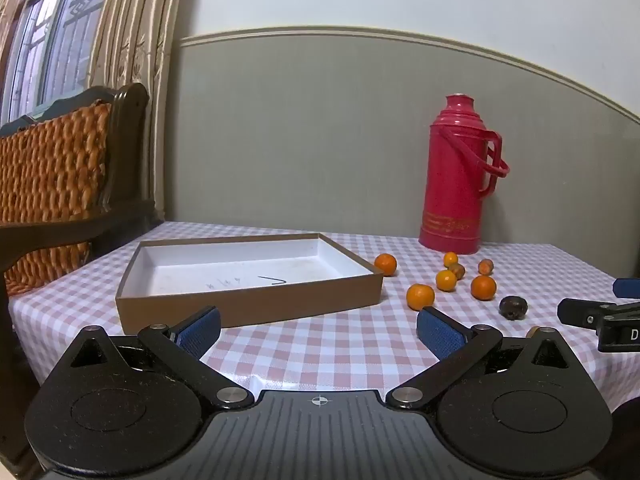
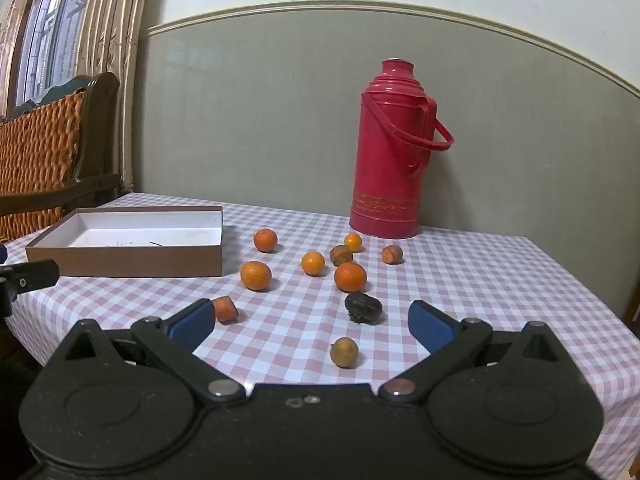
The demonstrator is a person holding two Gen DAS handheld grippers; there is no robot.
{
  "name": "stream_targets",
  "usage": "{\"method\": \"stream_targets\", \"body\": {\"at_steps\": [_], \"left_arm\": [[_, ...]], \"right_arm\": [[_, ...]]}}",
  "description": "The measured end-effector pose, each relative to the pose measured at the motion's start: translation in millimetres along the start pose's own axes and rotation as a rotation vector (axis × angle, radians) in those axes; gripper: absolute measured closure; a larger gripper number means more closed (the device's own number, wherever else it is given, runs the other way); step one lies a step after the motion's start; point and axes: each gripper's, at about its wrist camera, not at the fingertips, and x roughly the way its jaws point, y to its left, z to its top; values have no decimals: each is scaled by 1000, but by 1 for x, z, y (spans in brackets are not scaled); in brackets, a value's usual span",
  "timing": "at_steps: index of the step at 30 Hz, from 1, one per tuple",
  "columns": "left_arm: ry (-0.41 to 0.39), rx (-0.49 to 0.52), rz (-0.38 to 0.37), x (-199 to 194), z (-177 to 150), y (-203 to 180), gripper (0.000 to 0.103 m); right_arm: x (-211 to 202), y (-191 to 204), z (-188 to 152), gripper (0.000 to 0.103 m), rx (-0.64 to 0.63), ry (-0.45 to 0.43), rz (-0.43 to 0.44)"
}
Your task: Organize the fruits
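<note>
A shallow brown box (image 1: 248, 300) (image 2: 124, 262) with a white, empty inside lies on the checked table. Several oranges lie loose to its right, the nearest one (image 1: 420, 296) (image 2: 256, 275) just off the box's corner. A dark shrivelled fruit (image 1: 513, 307) (image 2: 363, 308), a small yellow-brown fruit (image 2: 344, 353) and an orange stub (image 2: 225, 309) lie closer in. My left gripper (image 1: 318, 330) is open and empty in front of the box. My right gripper (image 2: 312, 326) is open and empty above the small fruits; part of it shows in the left wrist view (image 1: 600, 318).
A tall red thermos (image 1: 456, 176) (image 2: 390, 152) stands at the back by the wall. A wooden chair with a woven back (image 1: 52, 184) stands left of the table. The table's right edge (image 2: 592, 292) is near the fruits.
</note>
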Motion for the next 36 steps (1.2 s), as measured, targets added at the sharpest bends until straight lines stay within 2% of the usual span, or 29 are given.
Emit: {"method": "stream_targets", "body": {"at_steps": [36], "left_arm": [[9,8,-11,3,1,-2,0]], "right_arm": [[-1,1,1,6,1,-1,-1]]}}
